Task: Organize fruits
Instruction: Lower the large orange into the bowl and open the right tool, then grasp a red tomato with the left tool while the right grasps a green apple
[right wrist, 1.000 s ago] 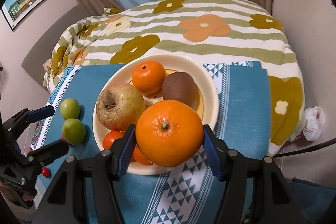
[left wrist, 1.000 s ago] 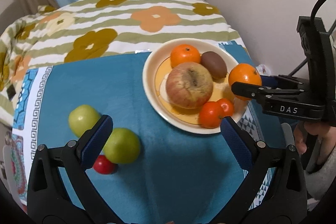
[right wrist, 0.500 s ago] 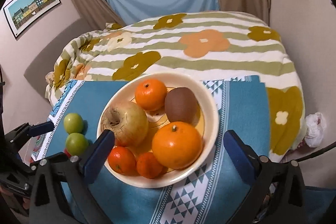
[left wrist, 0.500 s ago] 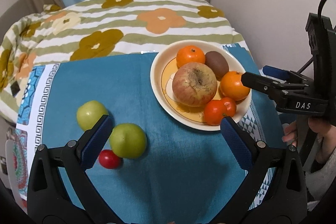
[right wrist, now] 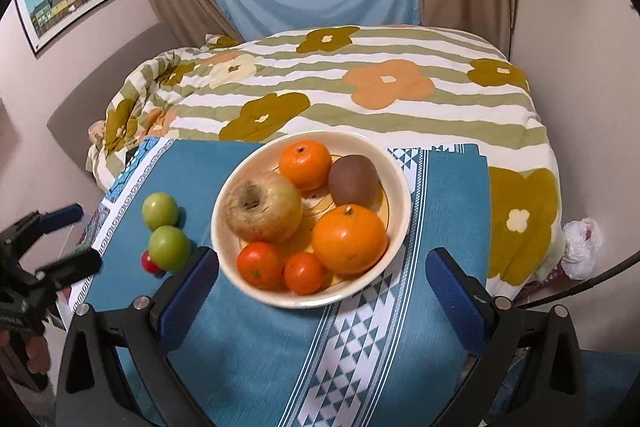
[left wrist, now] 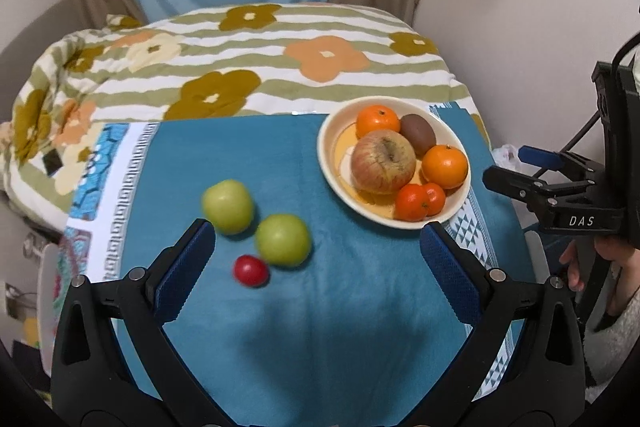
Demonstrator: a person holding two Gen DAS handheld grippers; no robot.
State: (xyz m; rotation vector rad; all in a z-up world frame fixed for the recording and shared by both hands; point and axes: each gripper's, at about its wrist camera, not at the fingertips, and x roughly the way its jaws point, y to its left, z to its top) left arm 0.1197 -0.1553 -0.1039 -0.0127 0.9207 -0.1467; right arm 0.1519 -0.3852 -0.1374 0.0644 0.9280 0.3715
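1. Left gripper [left wrist: 316, 251]: jaws spread wide, nothing held, poised above the blue cloth [left wrist: 360, 327] on the near-left side of the bowl [left wrist: 326, 163].
2. Right gripper [right wrist: 322, 279]: jaws likewise wide and empty, sitting at the bowl's near rim.
3. Bowl contents: a large apple [right wrist: 262, 207], a kiwi [right wrist: 354, 179], a big orange [right wrist: 350, 239], a second orange [right wrist: 306, 165] at the far side, and two small tangerines [right wrist: 280, 267] at the near side.
4. Outstanding items: two green apples [left wrist: 256, 223] and a small red fruit [left wrist: 251, 269] lie on the cloth to the left of the bowl, close together, the red one touching the nearer apple.
5. Judgement: the left gripper appears best placed to collect these. Recommend centring the jaws on the nearer green apple's widest part, closing gently, and avoiding a nudge to the red fruit, which may roll.
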